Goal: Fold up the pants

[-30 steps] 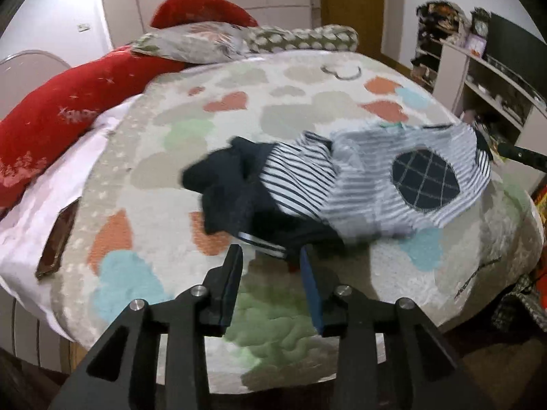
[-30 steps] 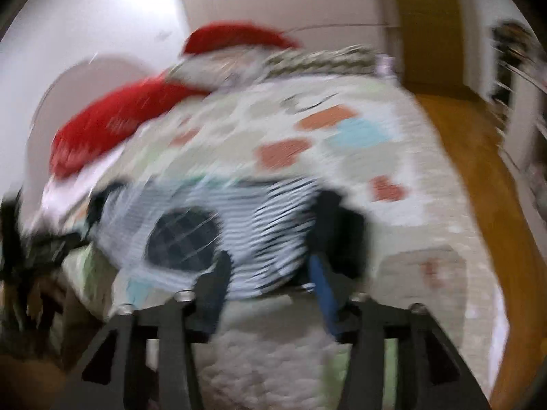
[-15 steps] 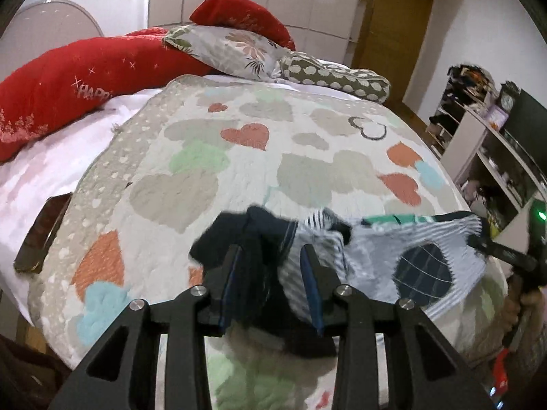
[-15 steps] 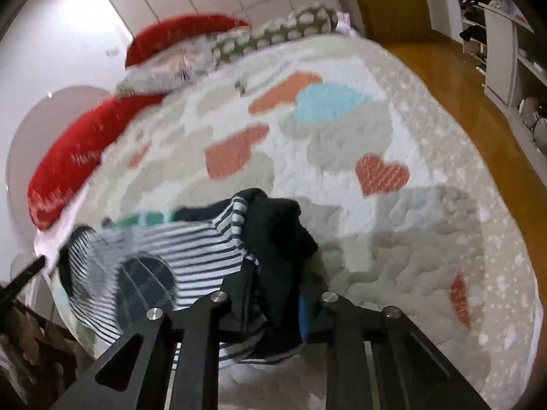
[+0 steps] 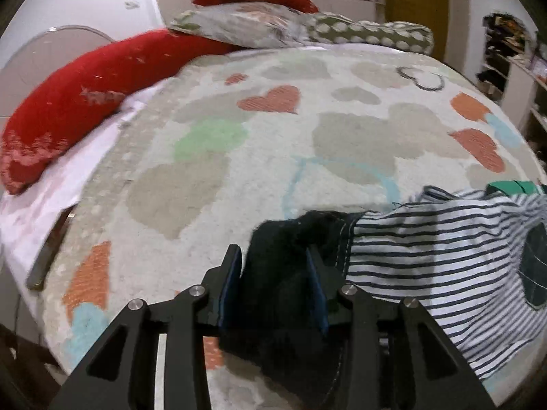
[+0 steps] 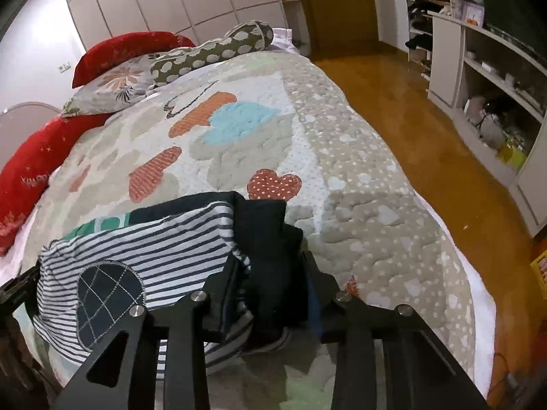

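Left wrist: pants (image 5: 427, 266) shifted right; fingers (image 5: 230, 280) gripping

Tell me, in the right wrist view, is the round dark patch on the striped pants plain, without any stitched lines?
No, the round dark patch on the striped pants carries a grid of light stitched lines.
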A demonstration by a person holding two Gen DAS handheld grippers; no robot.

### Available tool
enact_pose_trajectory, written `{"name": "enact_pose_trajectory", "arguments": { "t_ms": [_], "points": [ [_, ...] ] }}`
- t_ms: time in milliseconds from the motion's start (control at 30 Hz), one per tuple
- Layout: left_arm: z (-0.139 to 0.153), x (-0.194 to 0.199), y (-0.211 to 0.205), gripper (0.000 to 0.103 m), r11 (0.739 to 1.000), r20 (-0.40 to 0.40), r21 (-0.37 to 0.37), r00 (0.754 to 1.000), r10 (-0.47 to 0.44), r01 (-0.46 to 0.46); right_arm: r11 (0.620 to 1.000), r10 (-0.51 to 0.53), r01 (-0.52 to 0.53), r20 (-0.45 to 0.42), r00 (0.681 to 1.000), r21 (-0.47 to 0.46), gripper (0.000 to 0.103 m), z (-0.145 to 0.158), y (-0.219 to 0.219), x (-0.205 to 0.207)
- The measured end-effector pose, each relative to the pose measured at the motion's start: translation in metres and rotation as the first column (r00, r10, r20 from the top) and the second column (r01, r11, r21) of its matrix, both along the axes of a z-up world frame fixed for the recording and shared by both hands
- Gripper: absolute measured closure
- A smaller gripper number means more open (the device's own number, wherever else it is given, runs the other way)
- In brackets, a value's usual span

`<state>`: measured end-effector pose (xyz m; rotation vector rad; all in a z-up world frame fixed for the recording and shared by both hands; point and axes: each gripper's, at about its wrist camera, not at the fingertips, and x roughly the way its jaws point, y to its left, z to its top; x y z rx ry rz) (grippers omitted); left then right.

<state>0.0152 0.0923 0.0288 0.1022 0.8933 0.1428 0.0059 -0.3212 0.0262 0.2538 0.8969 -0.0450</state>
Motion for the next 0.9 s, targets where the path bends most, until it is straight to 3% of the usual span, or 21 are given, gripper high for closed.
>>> {"name": "enact_pose_trajectory", "arguments": {
  "t_ms": [67,133,267,433,567,633,767,900],
  "points": [
    [0.004,0.0,0.009,0.065,0.999,0.013,-0.017,0.999,0.05,-0.05,1.0,-0.011,0.011,-0.005,1.0,0.011,0.065,-0.001,-0.001,0.001],
    [0.004,0.003,0.023,0.062,0.993,-0.006,-0.085,0.996,0.085,-0.085,0.999,-0.026,0.026,-0.008,1.0,0.029,0.057,-0.003,-0.005,0.001],
    [0.005,-0.001,0.036,0.055,0.985,-0.008,-0.165,0.999,0.05,-0.05,0.997,-0.038,0.037,0.0,0.999,0.064,0.049,-0.005,-0.011,0.0],
    [0.02,-0.015,0.066,0.053,0.931,-0.016,-0.357,0.997,0.078,-0.079,0.994,-0.044,0.039,0.051,0.998,0.102,0.041,0.006,-0.018,-0.015],
    [0.04,-0.032,0.075,0.053,0.928,0.022,-0.352,0.989,0.144,-0.127,0.995,-0.089,0.084,0.108,0.99,0.053,0.04,0.023,-0.021,-0.033],
    [0.046,-0.036,0.07,0.053,0.928,0.031,-0.353,0.99,0.135,-0.115,0.993,-0.116,0.114,0.146,0.983,0.021,0.04,0.033,-0.021,-0.042],
    [0.053,-0.038,0.037,0.044,0.944,0.045,-0.329,0.999,0.026,-0.01,0.99,-0.138,0.134,0.206,0.969,0.037,0.04,0.048,-0.017,-0.052],
    [0.046,-0.028,-0.015,0.043,0.942,0.01,-0.314,0.992,-0.124,0.12,0.987,-0.005,-0.029,0.214,0.977,0.158,0.04,0.049,0.008,-0.045]
  ]
}}
